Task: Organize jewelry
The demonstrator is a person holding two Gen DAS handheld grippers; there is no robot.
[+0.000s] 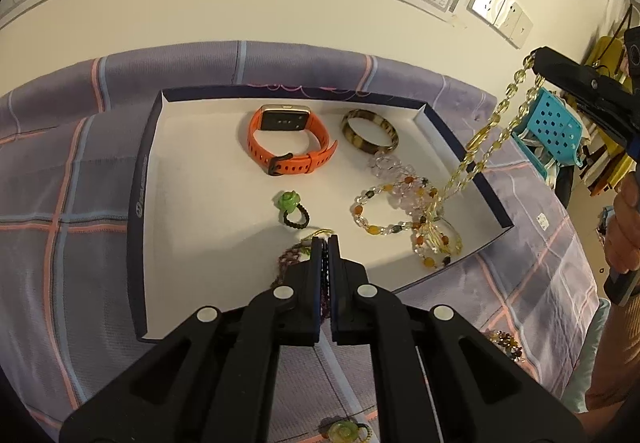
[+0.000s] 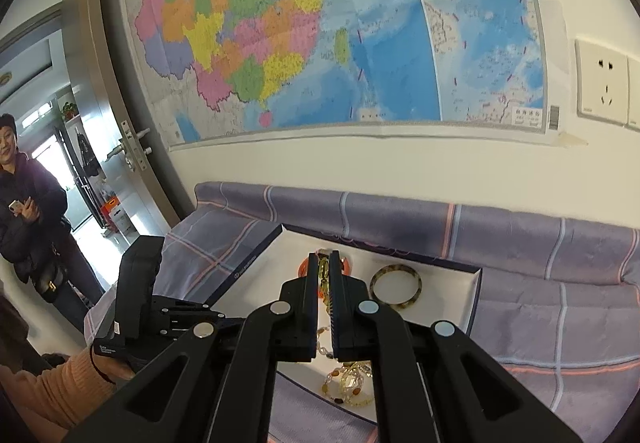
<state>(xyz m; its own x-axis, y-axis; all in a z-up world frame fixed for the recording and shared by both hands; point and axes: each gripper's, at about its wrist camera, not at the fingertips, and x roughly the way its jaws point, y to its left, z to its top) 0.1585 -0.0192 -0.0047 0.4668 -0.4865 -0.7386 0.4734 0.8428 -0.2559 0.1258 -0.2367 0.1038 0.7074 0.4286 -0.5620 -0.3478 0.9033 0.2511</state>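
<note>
A shallow white tray [image 1: 208, 179] with dark walls lies on a plaid bedcover. In it are an orange smartwatch [image 1: 288, 143], a brown bangle [image 1: 370, 131], a green ring [image 1: 290, 207] and a heap of bead bracelets [image 1: 404, 203]. My left gripper [image 1: 326, 243] is shut on a dark purple bead bracelet [image 1: 325, 283] over the tray's near edge. My right gripper [image 2: 329, 257] is shut on a yellow bead necklace [image 1: 488, 135], held high at the tray's right; its lower end hangs onto the bead heap. The bangle [image 2: 396, 285] and tray [image 2: 460, 307] also show in the right wrist view.
A green-yellow ring [image 1: 344, 432] and a small bead bracelet [image 1: 506, 341] lie on the bedcover [image 1: 60, 183] outside the tray. A wall with a map [image 2: 320, 31] and sockets [image 2: 602, 83] stands behind. A blue stool [image 1: 554, 127] is at right. A bystander [image 2: 24, 195] stands by the door.
</note>
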